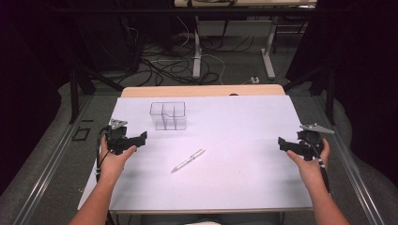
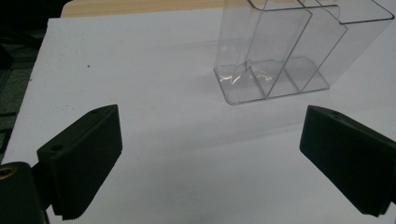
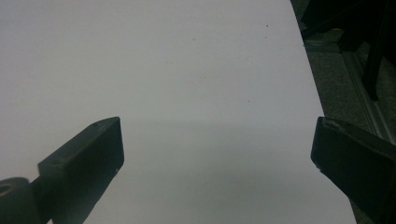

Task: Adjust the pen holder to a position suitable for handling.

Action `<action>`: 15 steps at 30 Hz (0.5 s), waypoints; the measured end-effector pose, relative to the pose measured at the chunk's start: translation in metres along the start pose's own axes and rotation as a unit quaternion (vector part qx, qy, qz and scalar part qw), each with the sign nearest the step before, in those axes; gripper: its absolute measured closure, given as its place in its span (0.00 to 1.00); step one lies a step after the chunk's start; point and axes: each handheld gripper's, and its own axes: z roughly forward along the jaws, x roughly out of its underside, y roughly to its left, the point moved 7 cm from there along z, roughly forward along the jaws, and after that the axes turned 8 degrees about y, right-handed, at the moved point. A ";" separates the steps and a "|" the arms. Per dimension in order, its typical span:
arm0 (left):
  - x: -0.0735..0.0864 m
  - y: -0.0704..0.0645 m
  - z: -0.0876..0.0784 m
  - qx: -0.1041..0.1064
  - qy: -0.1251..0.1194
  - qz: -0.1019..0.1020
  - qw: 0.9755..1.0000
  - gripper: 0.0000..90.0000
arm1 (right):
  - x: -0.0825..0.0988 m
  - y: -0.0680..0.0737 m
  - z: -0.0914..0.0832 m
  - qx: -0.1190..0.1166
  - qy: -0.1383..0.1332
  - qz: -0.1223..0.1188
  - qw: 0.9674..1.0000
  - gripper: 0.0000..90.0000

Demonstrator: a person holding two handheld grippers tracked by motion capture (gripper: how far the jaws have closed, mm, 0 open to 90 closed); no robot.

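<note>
A dim room with cables on the floor and two pale table legs lies beyond the white table (image 1: pixel 234 117), which carries two things: one clear plastic organizer (image 1: pixel 168 116) with several open compartments, standing upright toward the far left, and one silver pen (image 1: pixel 188 160), lying flat and slanted near the middle of the table. Two grippers are held by the person's two hands, one at each side edge. The left gripper (image 1: pixel 141 137) sits at the left edge, its fingers (image 2: pixel 86 156) spread wide with nothing between them; in the left gripper view the organizer (image 2: pixel 289 51) stands ahead of them and toward the right finger, apart from both. The pen lies to the right of this gripper and nearer the person, well apart from its fingers. The right gripper (image 1: pixel 283 143) sits at the right edge, its fingers (image 3: pixel 84 163) likewise wide apart over bare table, well apart from the pen and the organizer.
</note>
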 end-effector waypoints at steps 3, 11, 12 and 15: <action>-0.001 0.001 0.000 -0.006 0.004 -0.001 1.000 0.07 | 0.002 0.000 0.001 0.000 0.003 -0.007 1.000 0.02; -0.011 0.000 -0.001 -0.015 0.005 0.004 1.000 0.17 | 0.003 0.004 0.000 -0.004 -0.001 -0.004 1.000 0.03; -0.013 0.000 -0.001 -0.015 0.004 0.008 1.000 0.17 | 0.003 0.005 0.000 -0.006 -0.001 -0.006 1.000 0.03; -0.018 -0.001 0.000 -0.016 0.005 0.014 1.000 0.18 | 0.003 0.006 -0.001 -0.002 -0.006 -0.014 1.000 0.05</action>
